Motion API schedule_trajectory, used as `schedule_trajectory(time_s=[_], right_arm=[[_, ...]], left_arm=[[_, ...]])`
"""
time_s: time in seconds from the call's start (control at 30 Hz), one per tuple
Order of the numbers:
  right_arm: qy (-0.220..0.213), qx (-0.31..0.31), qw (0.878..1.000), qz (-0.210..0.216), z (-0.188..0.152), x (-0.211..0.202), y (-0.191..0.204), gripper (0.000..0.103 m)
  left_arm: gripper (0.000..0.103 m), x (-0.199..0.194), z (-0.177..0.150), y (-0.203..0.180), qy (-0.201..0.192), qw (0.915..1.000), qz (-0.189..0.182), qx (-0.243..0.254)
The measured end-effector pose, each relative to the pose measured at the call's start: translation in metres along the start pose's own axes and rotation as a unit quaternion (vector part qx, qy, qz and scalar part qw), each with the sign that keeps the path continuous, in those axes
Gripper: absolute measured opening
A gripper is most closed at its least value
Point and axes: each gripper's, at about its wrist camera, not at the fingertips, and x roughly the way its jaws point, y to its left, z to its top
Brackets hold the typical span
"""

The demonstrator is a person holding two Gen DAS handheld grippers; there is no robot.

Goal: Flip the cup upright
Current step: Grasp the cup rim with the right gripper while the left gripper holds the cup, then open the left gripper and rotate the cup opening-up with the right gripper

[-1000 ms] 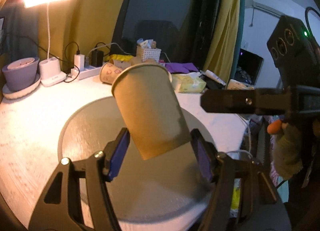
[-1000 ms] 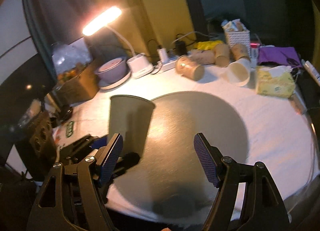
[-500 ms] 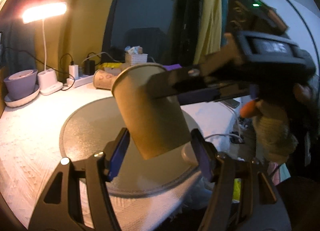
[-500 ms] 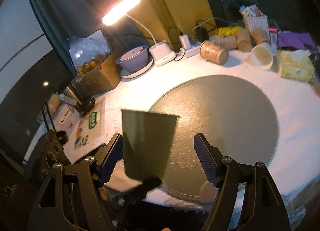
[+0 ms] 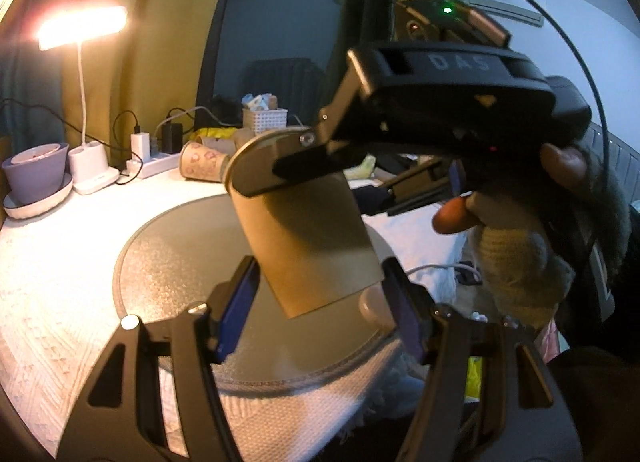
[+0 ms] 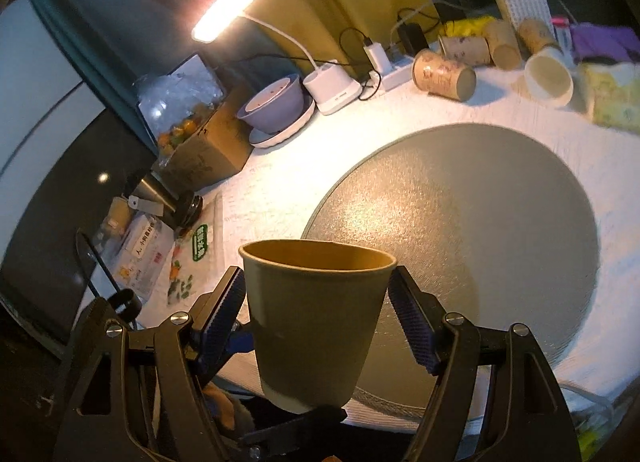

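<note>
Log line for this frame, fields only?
phase: handover in air | cup: mouth up, above mat edge | left claw: holding cup base | right claw: open around cup, contact unclear

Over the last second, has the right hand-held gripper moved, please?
Yes. The right hand-held gripper closed in around the cup, leftward off the round grey mat.

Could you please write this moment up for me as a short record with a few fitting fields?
held object: brown paper cup, mouth up, in the air above the near edge of the round grey mat
left gripper: shut on the cup's lower part
right gripper: blue pads on both sides of the cup near its rim; contact cannot be told
surface: white textured cloth under the mat
background: lit desk lamp, purple bowl, several paper cups lying on their sides
task status: cup upright, not yet set down
</note>
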Motion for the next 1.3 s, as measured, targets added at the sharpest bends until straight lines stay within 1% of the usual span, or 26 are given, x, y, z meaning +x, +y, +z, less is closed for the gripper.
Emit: schedule_trajectory(time_s=[0.17,0.4,0.6,0.87,1.0,1.1,1.2,1.3], right_arm=[[0.01,0.018,1.0,0.012,0.001,0.003,-0.006,0.076],[0.014,0.022,0.999,0.03,0.004,0.005,-0.007,0.076],[0.019,0.014,0.999,0.03,0.006,0.008,-0.006,0.07],[0.025,0.004,0.999,0.031,0.006,0.011,-0.006,0.068],[0.027,0.0,0.999,0.028,0.006,0.011,-0.006,0.068],[0.024,-0.001,0.999,0.023,0.008,0.011,-0.006,0.068],[0.021,0.0,1.0,0.019,0.01,0.013,-0.007,0.068],[0.016,0.0,1.0,0.017,0.012,0.014,-0.009,0.068]], left_arm=[[0.064,0.001,-0.001,-0.001,0.001,1.0,-0.005,0.003],[0.064,0.001,0.0,-0.001,0.0,0.9999,-0.007,0.009],[0.064,0.0,-0.001,-0.002,0.0,0.9999,-0.008,0.009],[0.065,0.002,0.001,0.001,0.014,0.9998,-0.012,0.003],[0.065,0.007,0.0,0.003,0.025,0.9996,-0.006,-0.006],[0.077,0.008,0.0,0.006,0.028,0.9994,-0.009,-0.016],[0.079,0.008,0.0,0.011,0.028,0.9993,-0.009,-0.022],[0.08,0.01,-0.001,0.015,0.032,0.999,-0.007,-0.029]])
